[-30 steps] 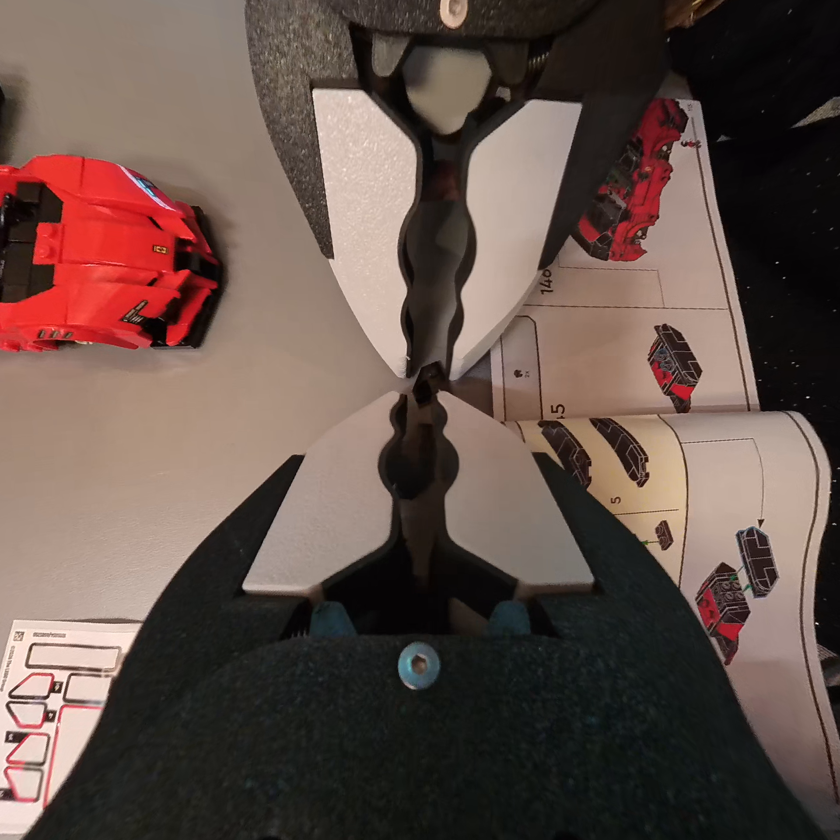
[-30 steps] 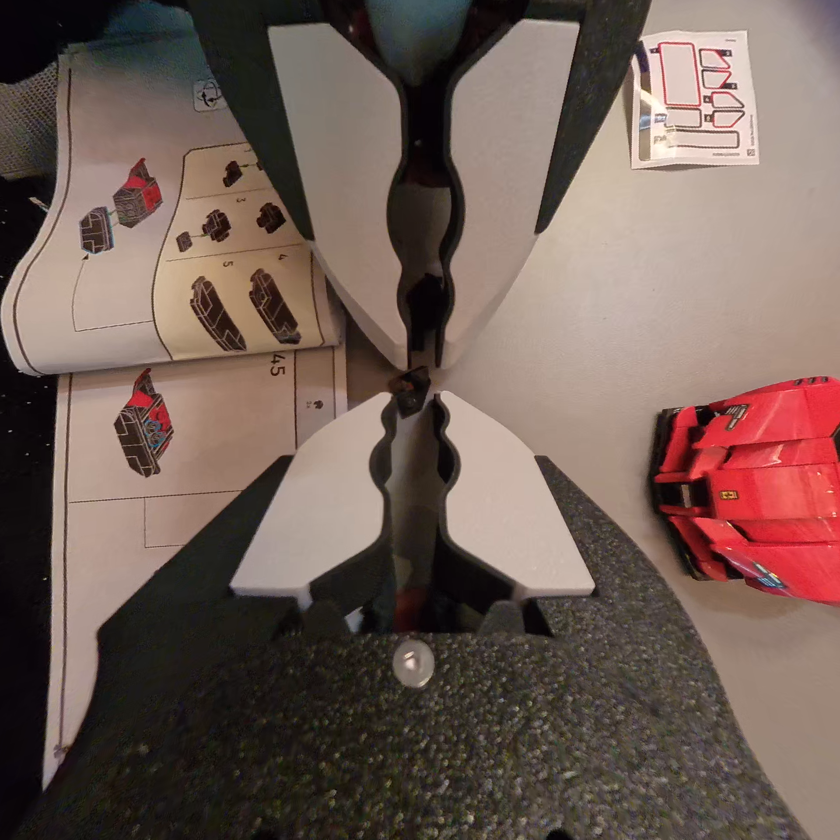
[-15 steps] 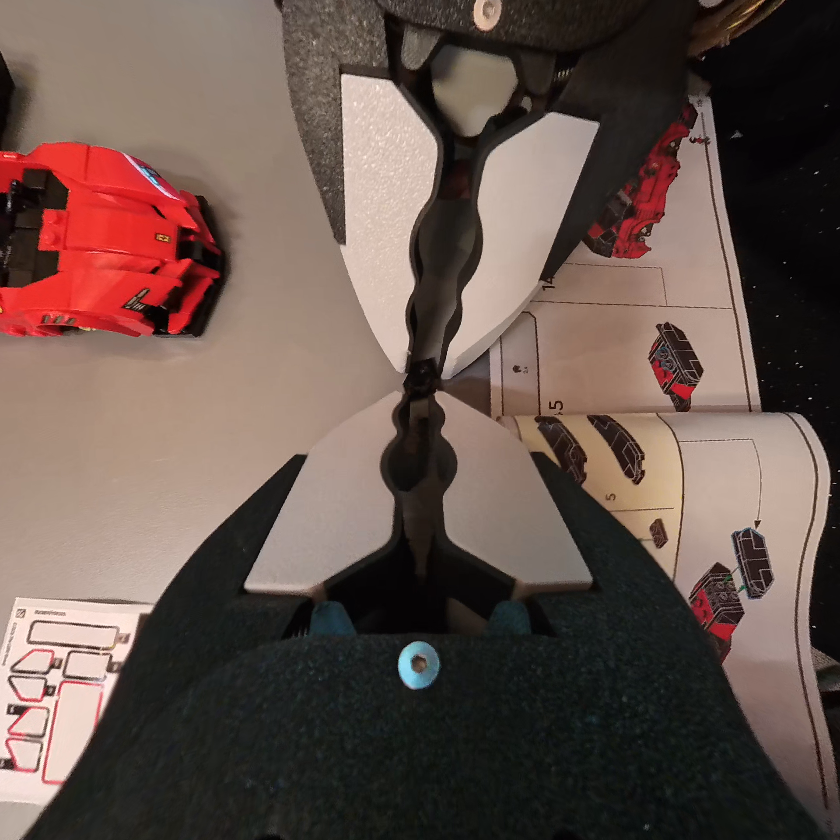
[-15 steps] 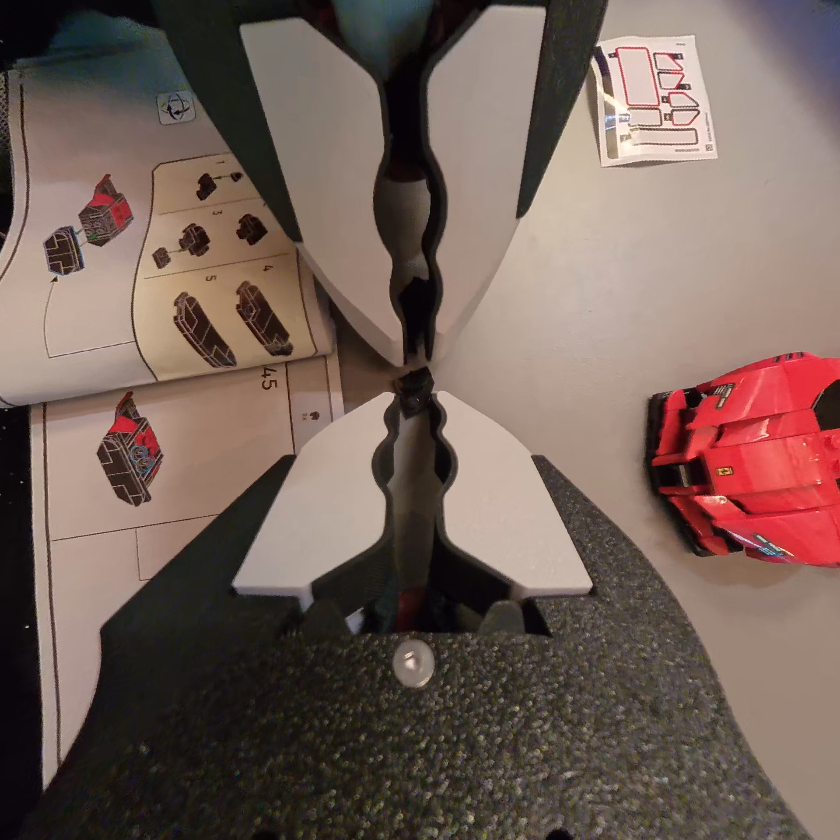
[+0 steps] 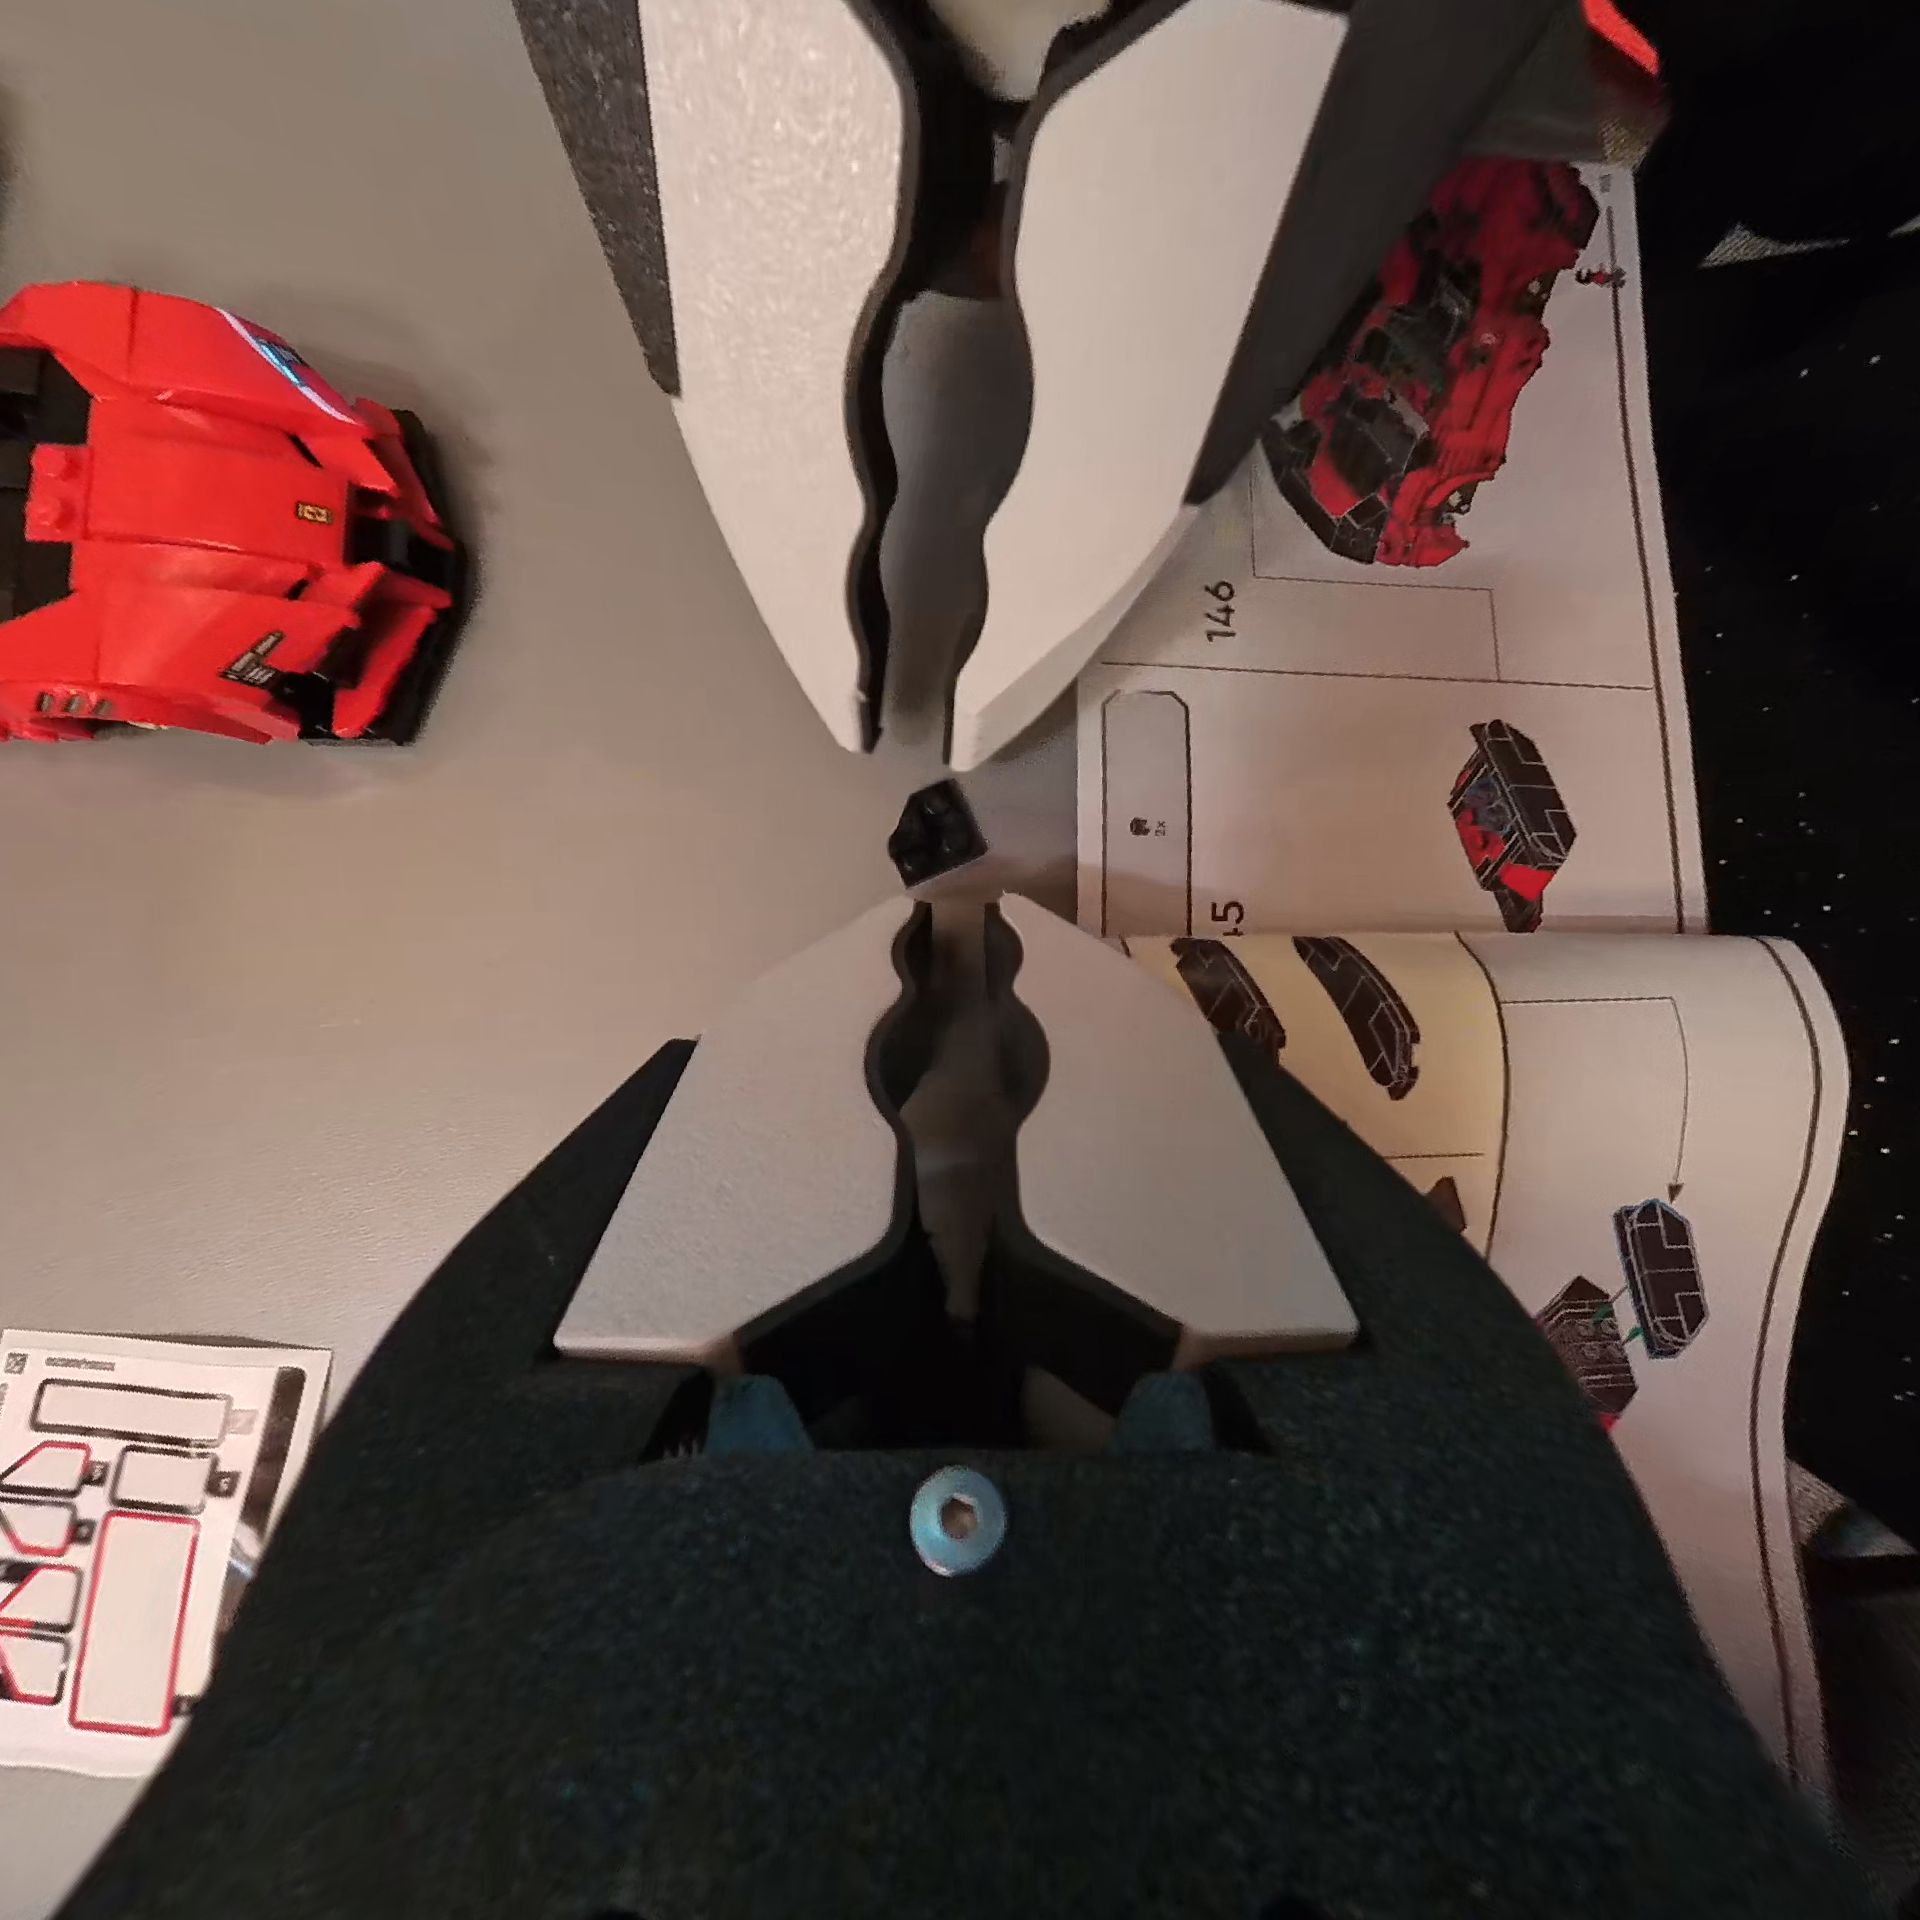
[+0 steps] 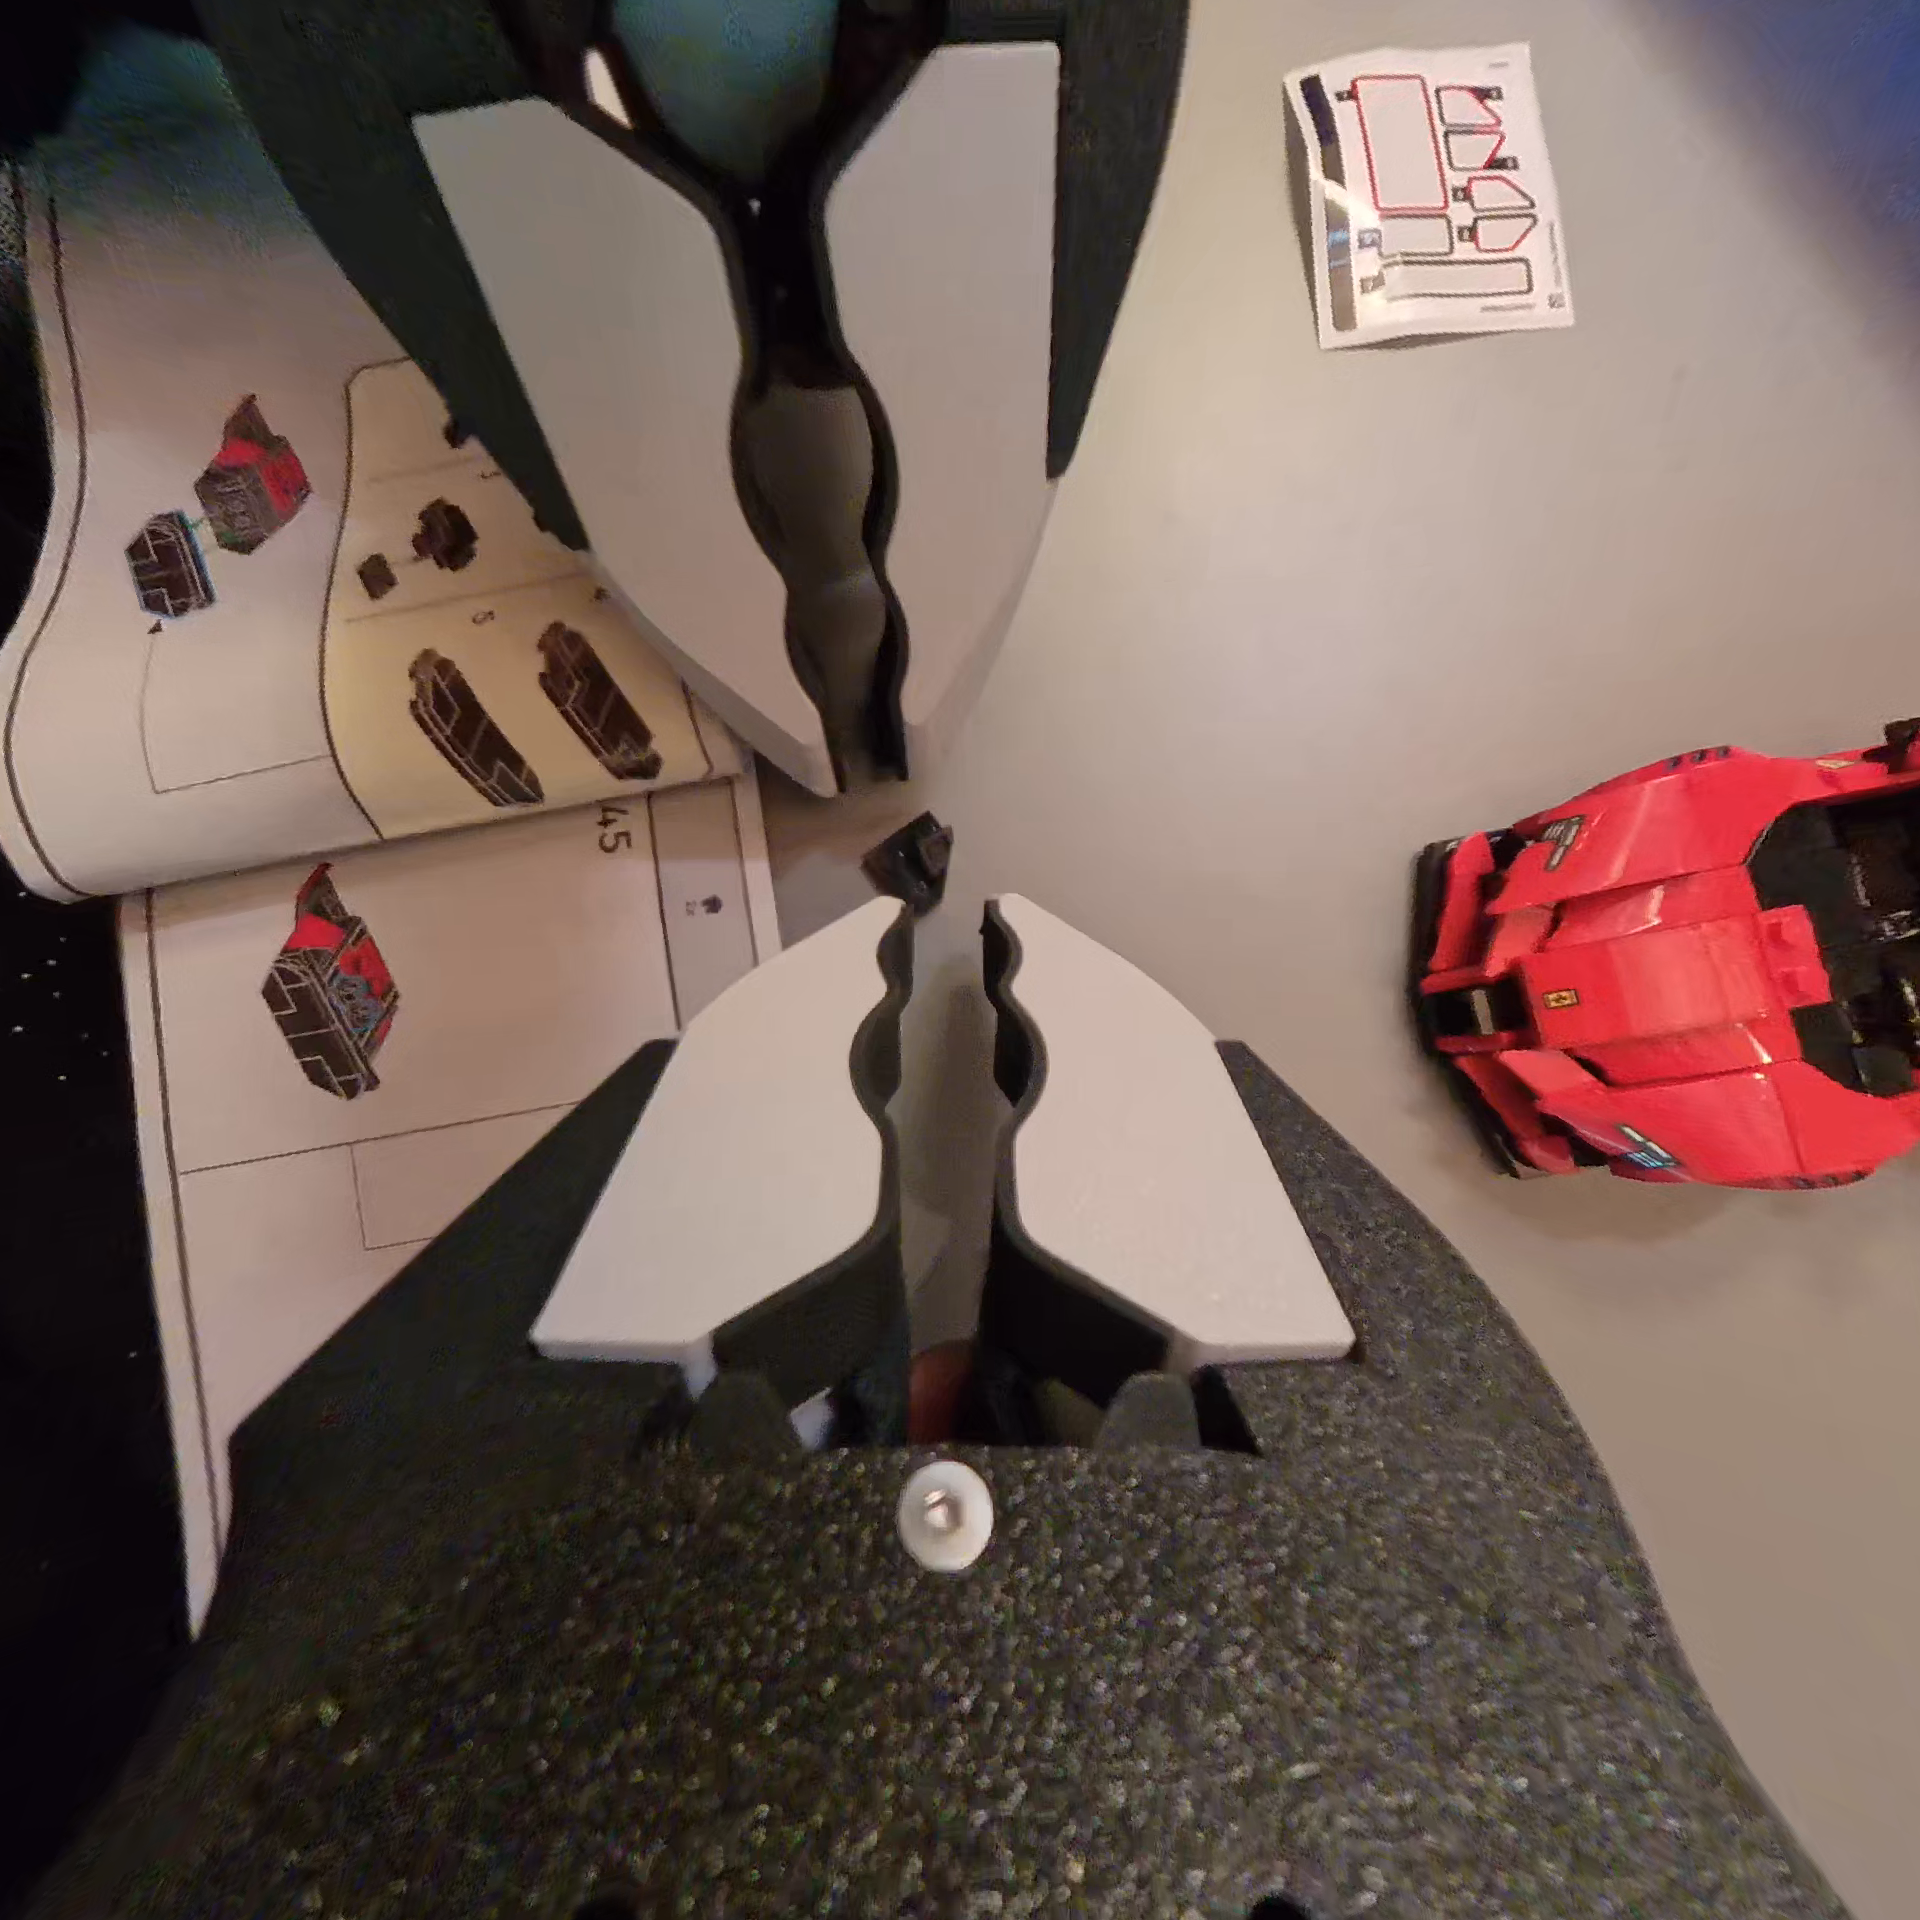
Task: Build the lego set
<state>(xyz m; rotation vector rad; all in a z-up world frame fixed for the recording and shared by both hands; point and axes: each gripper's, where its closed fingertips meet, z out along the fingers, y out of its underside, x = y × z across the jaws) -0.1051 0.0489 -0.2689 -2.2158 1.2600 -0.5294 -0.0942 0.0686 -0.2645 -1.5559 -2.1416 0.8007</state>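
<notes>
Lying loose, black piece (image 5: 938, 850), claws parted

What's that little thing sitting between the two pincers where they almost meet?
A small black lego piece lies on the grey table, in the gap between the two grippers' tips; both wrist views show it. Neither pair of jaws grips it.

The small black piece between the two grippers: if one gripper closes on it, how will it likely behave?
The small black piece looks hard, angular and tiny, so it probably stays stiff but could twist or pop out of the fingertips. It seems very light. Lying loose on the smooth grey table, it would likely slide rather than roll.
</notes>
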